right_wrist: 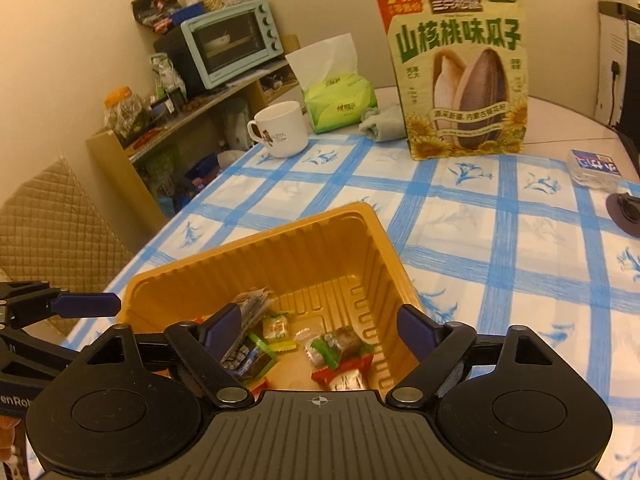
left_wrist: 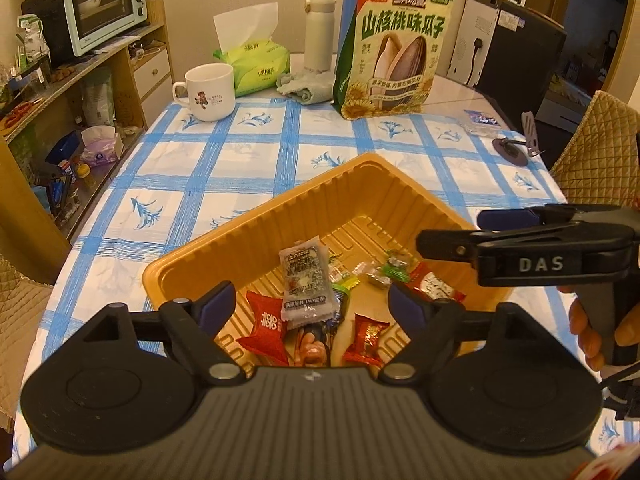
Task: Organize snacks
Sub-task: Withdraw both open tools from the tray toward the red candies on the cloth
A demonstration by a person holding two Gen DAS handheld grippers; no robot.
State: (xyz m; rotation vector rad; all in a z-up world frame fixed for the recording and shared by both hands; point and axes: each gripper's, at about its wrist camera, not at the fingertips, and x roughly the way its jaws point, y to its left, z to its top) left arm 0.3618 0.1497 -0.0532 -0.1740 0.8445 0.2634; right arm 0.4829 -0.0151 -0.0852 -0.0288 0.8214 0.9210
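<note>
The wrapped snacks (left_wrist: 308,300) lie loose in the near end of the orange tray (left_wrist: 256,224) on the checked tablecloth (left_wrist: 256,136). They look light, crinkly and slippery, best pinched at a wrapper's edge. Above them, the left gripper (left_wrist: 310,304) and right gripper (right_wrist: 320,330) both hang released, empty.

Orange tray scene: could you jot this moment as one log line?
left gripper: open, empty | right gripper: open, empty | orange tray: holds wrapped snacks | sunflower seed bag: upright beyond tray
</note>
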